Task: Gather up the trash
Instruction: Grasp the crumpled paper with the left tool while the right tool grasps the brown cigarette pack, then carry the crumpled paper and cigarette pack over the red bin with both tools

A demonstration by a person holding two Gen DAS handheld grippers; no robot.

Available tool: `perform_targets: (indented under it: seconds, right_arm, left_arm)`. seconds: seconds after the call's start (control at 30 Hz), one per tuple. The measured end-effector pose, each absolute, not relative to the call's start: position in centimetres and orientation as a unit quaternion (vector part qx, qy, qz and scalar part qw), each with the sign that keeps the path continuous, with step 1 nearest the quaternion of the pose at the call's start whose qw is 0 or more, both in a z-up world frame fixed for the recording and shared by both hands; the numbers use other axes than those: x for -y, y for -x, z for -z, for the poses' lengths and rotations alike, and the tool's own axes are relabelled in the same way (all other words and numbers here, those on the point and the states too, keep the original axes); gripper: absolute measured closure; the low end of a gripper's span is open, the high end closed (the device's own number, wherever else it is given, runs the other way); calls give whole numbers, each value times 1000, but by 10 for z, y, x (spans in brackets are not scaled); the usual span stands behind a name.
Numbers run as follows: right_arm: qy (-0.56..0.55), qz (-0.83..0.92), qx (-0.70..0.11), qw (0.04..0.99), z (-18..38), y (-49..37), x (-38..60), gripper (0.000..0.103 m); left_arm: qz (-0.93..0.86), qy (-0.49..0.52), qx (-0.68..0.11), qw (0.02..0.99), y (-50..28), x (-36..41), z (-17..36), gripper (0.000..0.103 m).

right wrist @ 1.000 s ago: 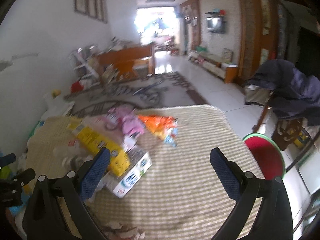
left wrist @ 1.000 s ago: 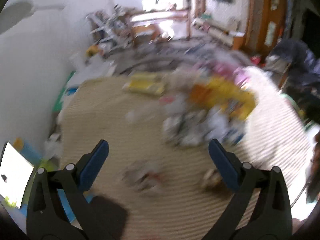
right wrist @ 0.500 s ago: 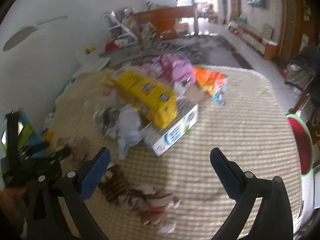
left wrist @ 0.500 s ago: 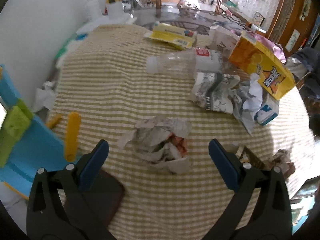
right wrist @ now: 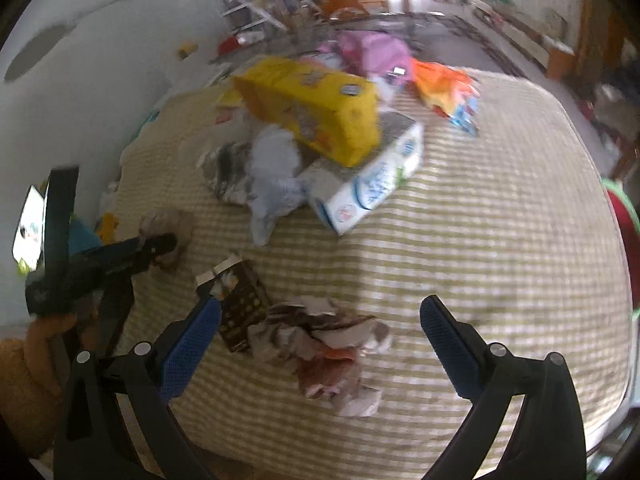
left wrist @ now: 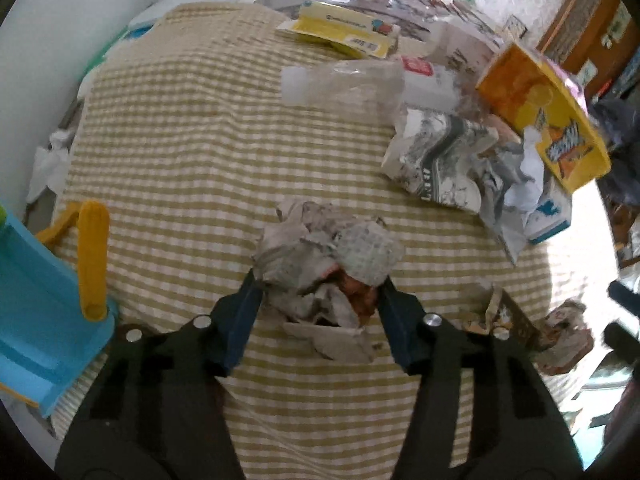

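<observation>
A crumpled newspaper wad [left wrist: 324,264] with an orange-red scrap in it lies on the striped tablecloth [left wrist: 192,128]. My left gripper [left wrist: 318,312] has closed in on it, both pads touching its sides. The left gripper also shows in the right wrist view [right wrist: 120,256], at the wad [right wrist: 168,220]. My right gripper [right wrist: 320,344] is open above a crumpled brown-and-white wrapper [right wrist: 320,344], with a dark flat carton [right wrist: 240,304] next to its left finger.
A trash pile lies further back: a clear plastic bottle [left wrist: 352,84], crumpled newspaper [left wrist: 444,160], a yellow-orange box [left wrist: 544,116], a white-and-blue carton [right wrist: 372,184], a flat yellow box [left wrist: 344,32]. A blue bin with a yellow handle [left wrist: 44,300] stands left. A red tub [right wrist: 624,216] sits right.
My left gripper moved down and forward onto the newspaper wad and its jaws closed on it. My right gripper dropped toward the wrapper near the table's front and stayed open.
</observation>
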State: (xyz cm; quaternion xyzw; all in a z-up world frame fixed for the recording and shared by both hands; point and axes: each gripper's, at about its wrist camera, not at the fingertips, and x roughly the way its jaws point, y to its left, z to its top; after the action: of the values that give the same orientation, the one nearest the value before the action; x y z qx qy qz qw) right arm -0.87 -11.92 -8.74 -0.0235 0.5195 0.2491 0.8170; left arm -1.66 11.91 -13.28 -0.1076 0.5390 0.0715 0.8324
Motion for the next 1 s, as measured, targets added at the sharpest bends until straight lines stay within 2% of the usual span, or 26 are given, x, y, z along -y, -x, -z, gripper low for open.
perform_targets:
  seconds: [0.13, 0.2, 0.33, 0.37, 0.53, 0.57, 0.7, 1.0]
  right_arm:
    - [84, -299, -530, 789, 96, 13, 80, 7]
    - [103, -321, -536, 774, 105, 17, 64, 20]
    - [140, -331, -546, 757, 126, 14, 45, 30]
    - [136, -329, -552, 754, 129, 11, 45, 35]
    - [95, -339, -572, 741, 137, -9, 48, 46]
    - [93, -346, -573, 737, 136, -10, 46, 57]
    - [96, -348, -549, 754, 124, -7, 45, 57]
    - [-20, -322, -490, 810, 60, -33, 104, 57]
  left_arm:
    - [-75, 105, -528, 839, 18, -122, 123, 55]
    - [-77, 105, -515, 847, 21, -123, 113, 55]
    - [-79, 101, -495, 859, 25, -126, 94, 55]
    - [-79, 101, -491, 861, 27, -128, 89, 54]
    - [-79, 98, -479, 869, 31, -127, 79, 54]
    - [-77, 99, -479, 869, 30, -127, 78, 54]
    - [-67, 98, -472, 874, 25, -122, 71, 54]
    - [-39, 90, -455, 885, 12, -102, 57, 54]
